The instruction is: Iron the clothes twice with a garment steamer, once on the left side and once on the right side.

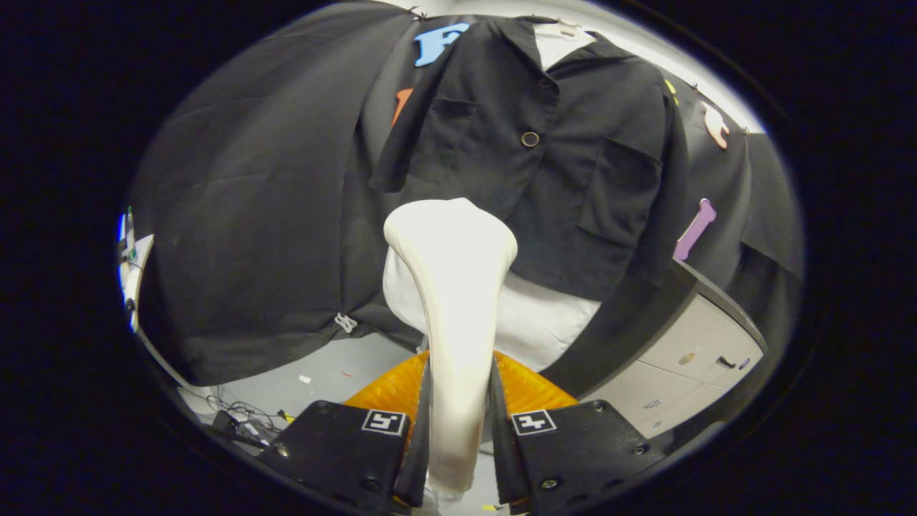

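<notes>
A: What do the tongs (458, 430) hold?

B: They are pinching the garment steamer (453, 301). Both fingers (419, 430) press on its white handle, one on each side, and the handle stands upright between them. Its wide head rises well above the fingertips.

A: Where is the clothing?

B: A dark jacket (544, 165) hangs beyond the steamer, on a white mannequin torso (534, 322). The jacket is buttoned, and one round button (530, 139) shows in the middle of its front. There is a pocket on each side of the chest. The steamer head is in front of the lower part of the jacket, on the side of the flat pocket, near the hem. I cannot tell if the head touches the cloth.

A: And under the steamer?

B: Something orange and ribbed (530, 390) lies just behind the fingers, low down. I cannot tell what it is.

A: Anything else around?

B: A pale cabinet with drawers (688, 358) stands beside the mannequin, on the side of the jacket's flapped pocket. On the other side, some cables (240, 419) lie on the grey floor (337, 373).
</notes>
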`<control>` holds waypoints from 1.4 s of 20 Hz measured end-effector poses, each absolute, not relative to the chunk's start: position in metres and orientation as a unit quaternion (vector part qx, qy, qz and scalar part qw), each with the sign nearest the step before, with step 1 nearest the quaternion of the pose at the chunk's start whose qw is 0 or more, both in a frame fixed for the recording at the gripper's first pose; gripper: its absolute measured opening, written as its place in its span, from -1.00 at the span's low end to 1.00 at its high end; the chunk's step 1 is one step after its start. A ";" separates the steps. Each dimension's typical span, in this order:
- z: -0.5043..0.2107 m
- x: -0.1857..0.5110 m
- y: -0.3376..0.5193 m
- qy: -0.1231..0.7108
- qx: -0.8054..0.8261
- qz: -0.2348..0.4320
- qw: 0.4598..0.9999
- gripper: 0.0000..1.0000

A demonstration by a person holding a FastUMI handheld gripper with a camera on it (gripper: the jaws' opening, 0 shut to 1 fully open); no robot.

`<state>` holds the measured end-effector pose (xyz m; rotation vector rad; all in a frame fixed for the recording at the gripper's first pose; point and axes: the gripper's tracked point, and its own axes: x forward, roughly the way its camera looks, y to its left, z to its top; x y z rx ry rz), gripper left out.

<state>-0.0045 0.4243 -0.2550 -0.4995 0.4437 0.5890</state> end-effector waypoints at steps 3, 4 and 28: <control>-0.240 -0.010 0.374 0.220 -0.241 0.272 0.905 -0.19; -0.229 -0.009 0.355 0.218 -0.234 0.262 0.911 -0.20; 0.060 -0.037 -0.025 0.031 -0.040 0.150 0.987 -0.20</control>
